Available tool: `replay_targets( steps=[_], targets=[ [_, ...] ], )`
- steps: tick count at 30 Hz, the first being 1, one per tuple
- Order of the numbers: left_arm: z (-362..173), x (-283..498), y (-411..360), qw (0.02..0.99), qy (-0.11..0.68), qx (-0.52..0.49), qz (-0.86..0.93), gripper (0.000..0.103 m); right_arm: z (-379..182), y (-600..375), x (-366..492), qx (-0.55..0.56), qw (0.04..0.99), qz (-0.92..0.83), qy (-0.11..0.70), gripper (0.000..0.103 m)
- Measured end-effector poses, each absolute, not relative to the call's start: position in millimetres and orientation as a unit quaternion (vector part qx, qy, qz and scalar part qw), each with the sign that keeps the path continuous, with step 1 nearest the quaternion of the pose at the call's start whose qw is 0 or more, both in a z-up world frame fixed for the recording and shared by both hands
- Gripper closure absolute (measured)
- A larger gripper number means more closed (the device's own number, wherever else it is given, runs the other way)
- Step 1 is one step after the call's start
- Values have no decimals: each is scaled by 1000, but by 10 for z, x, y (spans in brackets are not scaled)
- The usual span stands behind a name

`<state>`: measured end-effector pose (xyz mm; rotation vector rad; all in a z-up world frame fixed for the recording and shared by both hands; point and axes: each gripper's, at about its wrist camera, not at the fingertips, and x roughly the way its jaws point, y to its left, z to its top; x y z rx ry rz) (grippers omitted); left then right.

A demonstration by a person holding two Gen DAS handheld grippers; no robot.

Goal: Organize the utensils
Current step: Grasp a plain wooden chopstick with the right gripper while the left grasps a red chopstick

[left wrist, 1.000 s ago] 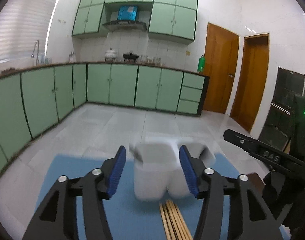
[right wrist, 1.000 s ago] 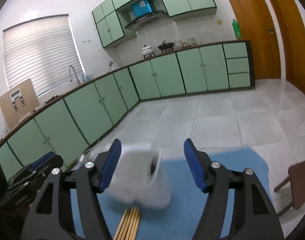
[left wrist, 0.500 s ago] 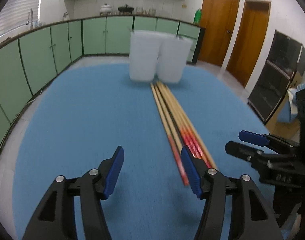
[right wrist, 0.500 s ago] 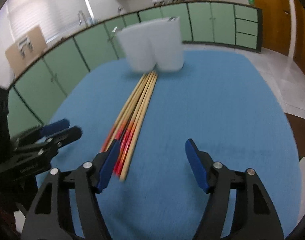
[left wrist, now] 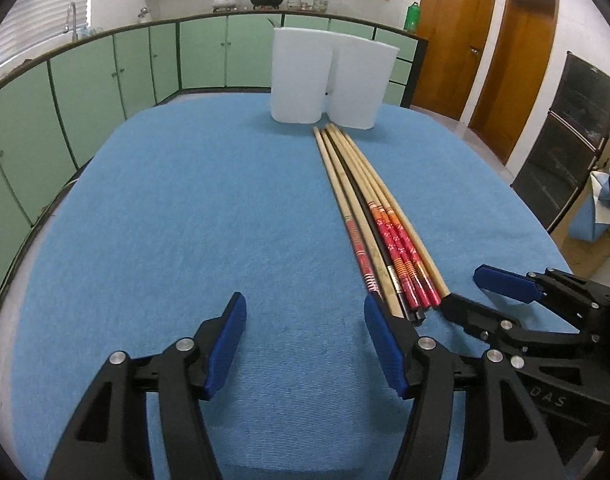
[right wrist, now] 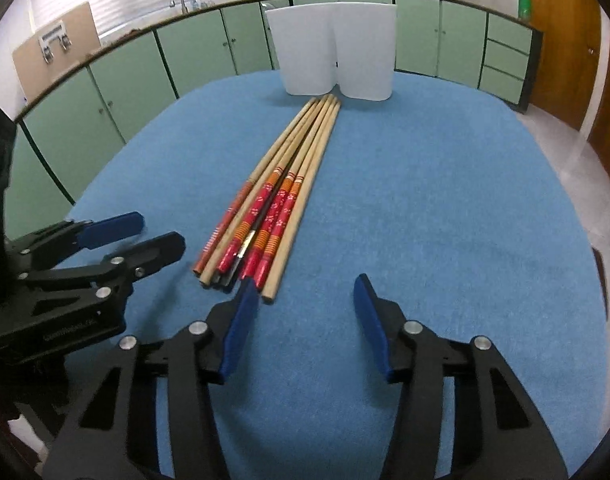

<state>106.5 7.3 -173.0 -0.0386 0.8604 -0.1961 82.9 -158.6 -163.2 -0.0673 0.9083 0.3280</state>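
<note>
A bundle of several wooden chopsticks [left wrist: 369, 216] with red patterned ends lies on the blue tablecloth [left wrist: 185, 220], pointing at a white two-compartment holder [left wrist: 329, 76] at the far edge. The bundle [right wrist: 281, 196] and the holder [right wrist: 333, 52] also show in the right wrist view. My left gripper [left wrist: 305, 340] is open and empty, low over the cloth just left of the chopsticks' near ends. My right gripper [right wrist: 305, 316] is open and empty, just right of those ends. Each gripper appears in the other's view: the right one [left wrist: 481, 292] and the left one [right wrist: 145, 232].
The table is round, with its edge close on all sides [right wrist: 585, 200]. Green kitchen cabinets [left wrist: 105, 72] run behind it, brown doors [left wrist: 449, 36] stand at the right, and a dark cabinet [left wrist: 565, 140] is beyond the table's right edge.
Both grippers have tilted down and pulled back from the holder to the near ends of the chopsticks. The view has gone from kitchen and holder close up to the whole tabletop. Both stayed open.
</note>
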Motion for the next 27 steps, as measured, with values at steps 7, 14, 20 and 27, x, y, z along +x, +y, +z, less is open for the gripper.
replay_targets(
  steps=[7, 14, 20, 27],
  targets=[
    [-1727, 1004, 87, 905, 414, -16, -96, 41, -1613, -1826, 823, -4, 890, 132, 435, 68],
    [-1720, 985, -20, 904, 412, -8, -112, 41, -1624, -1829, 822, 5, 885, 159, 438, 93],
    [-1782, 1024, -90, 898, 427, 7, -109, 41, -1628, -1871, 838, 19, 885, 156, 438, 97],
    [-1789, 1038, -53, 901, 429, 14, -61, 40, -1628, -1862, 846, 15, 886, 153, 437, 97]
  ],
)
